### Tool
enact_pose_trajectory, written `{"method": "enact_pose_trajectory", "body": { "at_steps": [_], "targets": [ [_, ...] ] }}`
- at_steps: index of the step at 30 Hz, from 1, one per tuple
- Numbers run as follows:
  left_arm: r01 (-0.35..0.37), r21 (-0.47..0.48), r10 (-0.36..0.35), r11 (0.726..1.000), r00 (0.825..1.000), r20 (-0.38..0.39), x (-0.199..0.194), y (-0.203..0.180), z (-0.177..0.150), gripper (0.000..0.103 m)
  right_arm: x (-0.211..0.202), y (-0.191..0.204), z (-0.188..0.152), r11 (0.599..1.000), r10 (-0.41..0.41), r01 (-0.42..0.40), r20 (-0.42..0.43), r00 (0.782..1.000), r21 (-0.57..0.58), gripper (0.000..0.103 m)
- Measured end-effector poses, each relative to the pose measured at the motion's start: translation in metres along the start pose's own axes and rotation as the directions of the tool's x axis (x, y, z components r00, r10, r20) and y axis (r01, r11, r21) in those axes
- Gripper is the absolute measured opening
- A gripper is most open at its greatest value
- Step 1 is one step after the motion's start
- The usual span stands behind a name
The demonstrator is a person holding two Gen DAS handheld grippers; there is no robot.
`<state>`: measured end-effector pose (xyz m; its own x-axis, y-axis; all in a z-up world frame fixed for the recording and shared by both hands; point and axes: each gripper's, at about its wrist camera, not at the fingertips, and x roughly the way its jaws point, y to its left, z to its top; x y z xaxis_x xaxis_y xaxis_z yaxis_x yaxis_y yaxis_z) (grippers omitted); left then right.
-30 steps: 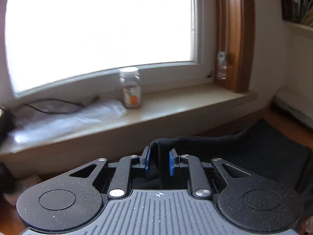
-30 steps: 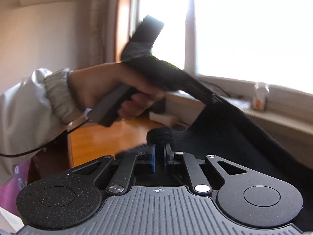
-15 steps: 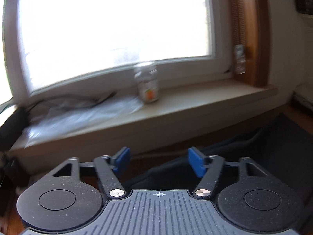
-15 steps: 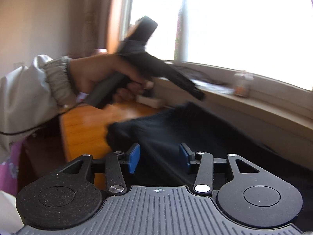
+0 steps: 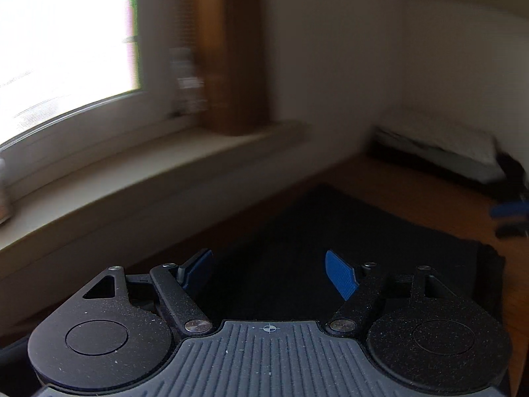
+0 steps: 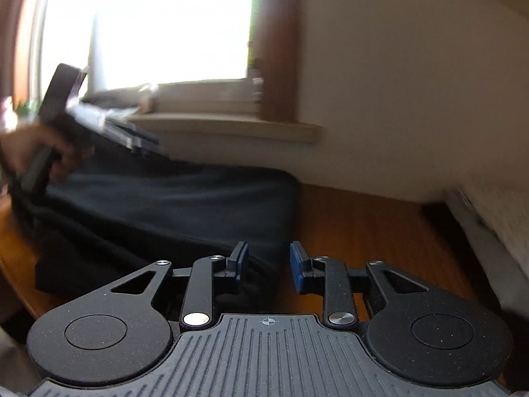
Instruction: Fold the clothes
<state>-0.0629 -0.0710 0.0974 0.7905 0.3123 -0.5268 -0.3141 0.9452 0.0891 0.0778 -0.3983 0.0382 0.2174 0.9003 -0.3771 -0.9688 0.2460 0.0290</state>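
A dark garment (image 5: 330, 231) lies spread flat on the wooden table (image 6: 380, 231). My left gripper (image 5: 267, 261) hovers over its near part. Its jaws are wide, still opening, and grip nothing. In the right wrist view the garment (image 6: 165, 205) stretches to the left. Its right edge lies below my right gripper (image 6: 267, 258), whose jaws are closing. A gap shows between the blue pads (image 6: 296, 264), and they press on nothing. A hand (image 6: 33, 152) holds the left gripper at the far left, blurred.
A pale windowsill (image 5: 132, 182) runs along the table's far side under a bright window. A brown window frame (image 5: 231, 49) stands at its right end. A white flat object (image 5: 446, 145) lies at the back right by the wall. Both views are motion-blurred.
Both grippers let go of the dark garment, opened and swung right. The garment, lifted before, now lies flat on the table. The right jaws have narrowed again since half a second ago.
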Motion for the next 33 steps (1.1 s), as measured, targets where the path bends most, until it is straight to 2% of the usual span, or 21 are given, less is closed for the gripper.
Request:
{"method": "enact_pose_trajectory", "body": {
  "at_steps": [6,9,12,13,18,21,24,27,33],
  "targets": [
    [0.107,0.049,-0.105,0.993,0.993,-0.048,0.039,-0.041,0.001,0.078,0.029,-0.003,0.007,0.995,0.014,-0.015,0.009,1.0,0.101,0.026],
    [0.123,0.03,-0.121,0.992,0.99,-0.066,0.045,-0.043,-0.008,0.078,0.049,0.008,0.011,0.996,0.039,-0.035,-0.047,0.998,0.086,0.026],
    [0.136,0.01,-0.135,0.991,0.987,-0.082,0.051,-0.043,-0.017,0.079,0.057,0.022,-0.001,1.0,0.025,-0.023,-0.131,0.991,0.01,0.024],
    [0.139,0.013,-0.138,0.99,0.987,-0.081,0.048,-0.045,-0.019,0.079,0.053,0.023,-0.008,1.0,0.021,-0.023,-0.133,0.991,-0.008,0.024],
    [0.167,0.004,-0.166,0.986,0.982,-0.085,0.044,-0.044,-0.023,0.079,0.034,0.014,-0.026,0.998,0.057,-0.053,-0.081,0.995,0.042,0.023],
    [0.17,-0.012,-0.171,0.985,0.981,-0.088,0.045,-0.04,-0.022,0.079,0.026,0.013,-0.021,0.999,0.03,-0.028,-0.07,0.997,0.03,0.024],
    [0.159,0.001,-0.158,0.987,0.983,-0.089,0.045,-0.043,-0.023,0.079,0.018,0.004,-0.016,0.999,-0.037,0.039,-0.062,0.997,0.034,0.024],
    [0.154,0.008,-0.153,0.988,0.984,-0.091,0.046,-0.044,-0.023,0.079,0.005,-0.009,-0.013,0.994,-0.063,0.065,-0.025,0.998,0.092,0.025],
    [0.153,0.007,-0.151,0.988,0.984,-0.09,0.047,-0.043,-0.023,0.079,0.029,0.021,-0.003,0.998,0.017,-0.016,-0.008,1.0,0.064,0.025]
  ]
}}
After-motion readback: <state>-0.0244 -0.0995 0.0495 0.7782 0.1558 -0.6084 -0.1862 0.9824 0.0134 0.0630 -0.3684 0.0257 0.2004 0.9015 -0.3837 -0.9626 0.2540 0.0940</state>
